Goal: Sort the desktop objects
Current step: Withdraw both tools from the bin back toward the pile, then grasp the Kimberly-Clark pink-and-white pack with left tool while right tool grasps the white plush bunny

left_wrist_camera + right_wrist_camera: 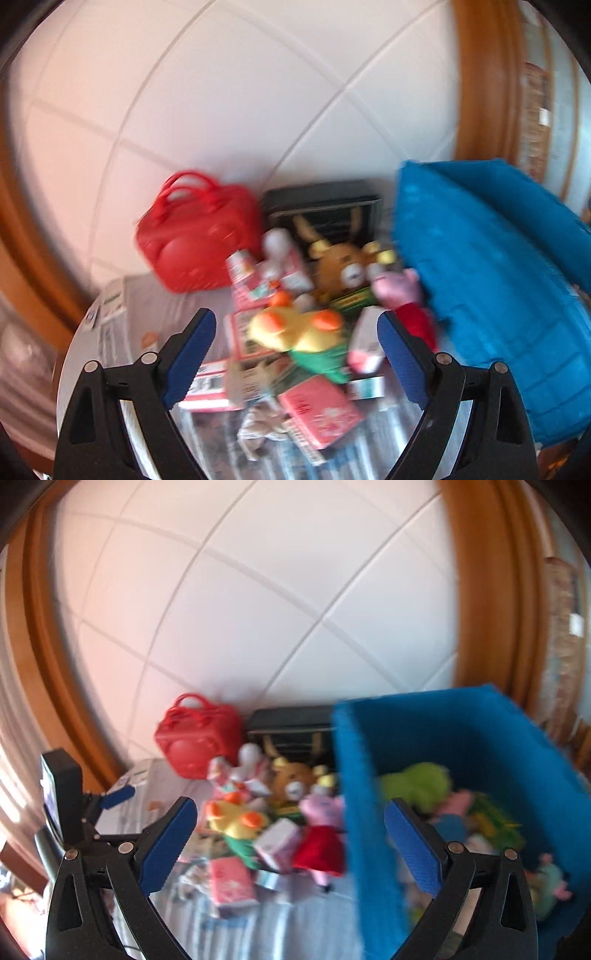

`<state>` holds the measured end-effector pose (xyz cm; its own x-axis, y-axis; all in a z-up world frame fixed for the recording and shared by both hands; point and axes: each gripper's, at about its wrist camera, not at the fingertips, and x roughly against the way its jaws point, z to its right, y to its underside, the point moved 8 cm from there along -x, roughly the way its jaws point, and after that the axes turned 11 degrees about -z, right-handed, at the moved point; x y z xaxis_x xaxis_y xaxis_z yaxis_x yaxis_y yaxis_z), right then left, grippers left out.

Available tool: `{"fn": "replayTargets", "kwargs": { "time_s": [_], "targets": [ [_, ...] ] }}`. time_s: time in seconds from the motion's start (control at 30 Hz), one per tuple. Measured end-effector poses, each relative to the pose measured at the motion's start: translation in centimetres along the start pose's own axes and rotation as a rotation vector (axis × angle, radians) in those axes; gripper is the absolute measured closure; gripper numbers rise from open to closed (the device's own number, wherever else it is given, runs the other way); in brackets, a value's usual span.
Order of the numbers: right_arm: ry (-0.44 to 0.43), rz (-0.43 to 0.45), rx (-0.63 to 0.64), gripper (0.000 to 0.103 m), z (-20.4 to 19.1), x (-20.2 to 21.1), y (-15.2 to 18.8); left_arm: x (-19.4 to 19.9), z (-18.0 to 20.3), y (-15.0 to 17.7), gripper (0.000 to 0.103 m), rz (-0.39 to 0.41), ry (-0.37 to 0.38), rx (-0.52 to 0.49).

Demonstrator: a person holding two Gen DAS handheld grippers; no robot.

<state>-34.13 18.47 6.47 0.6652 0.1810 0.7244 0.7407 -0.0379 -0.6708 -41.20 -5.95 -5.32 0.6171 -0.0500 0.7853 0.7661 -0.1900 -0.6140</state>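
A pile of toys and small boxes lies on a striped cloth. A yellow duck plush [295,332] with orange feet and green clothes lies between the tips of my open, empty left gripper [297,321]. A brown reindeer plush [341,267], a pink pig plush in red [402,291] and pink boxes [319,410] lie around it. My right gripper [290,808] is open and empty, above the near wall of the blue bin [369,830]. The duck [236,819] and pig [323,834] lie left of that bin. Both views are motion-blurred.
The blue bin [491,280] stands at the right and holds a green plush [417,784] and other toys. A red handbag [199,236] and a black box [321,206] stand at the back by a white tiled wall. My left gripper's body [62,797] shows at the left.
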Motion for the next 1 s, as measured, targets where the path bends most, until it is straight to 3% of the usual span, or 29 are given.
{"fn": "replayTargets", "kwargs": {
  "time_s": [0.2, 0.33, 0.57, 0.67, 0.77, 0.87, 1.0],
  "targets": [
    [-0.041, -0.128, 0.012, 0.000, -4.6, -12.9, -3.2, -8.7, -9.7, 0.2, 0.013, -0.128, -0.100, 0.168],
    [-0.042, -0.242, 0.025, 0.000, -6.3, -23.5, -4.7, -15.3, -12.2, -0.4, 0.013, -0.184, -0.102, 0.220],
    [-0.063, -0.402, 0.014, 0.000, -7.8, -39.5, -6.7, -26.2, -11.9, -4.0, 0.013, -0.219, -0.056, 0.269],
    [-0.050, -0.436, 0.024, 0.000, -8.5, -44.4, -7.3, -29.8, -11.1, -5.1, 0.014, -0.238, -0.032, 0.271],
    [-0.056, -0.475, 0.002, 0.000, -8.6, -48.8, -7.4, -31.8, -9.6, -5.4, 0.014, -0.237, 0.037, 0.249],
    [-0.051, -0.523, -0.024, 0.000, -8.1, -52.6, -7.0, -32.5, -8.4, -6.0, 0.015, -0.200, -0.047, 0.174],
    [0.010, -0.571, 0.007, 0.001, -6.4, -56.3, -5.4, -33.8, -8.5, -6.5, 0.029, -0.223, -0.128, 0.135]
  ]
}}
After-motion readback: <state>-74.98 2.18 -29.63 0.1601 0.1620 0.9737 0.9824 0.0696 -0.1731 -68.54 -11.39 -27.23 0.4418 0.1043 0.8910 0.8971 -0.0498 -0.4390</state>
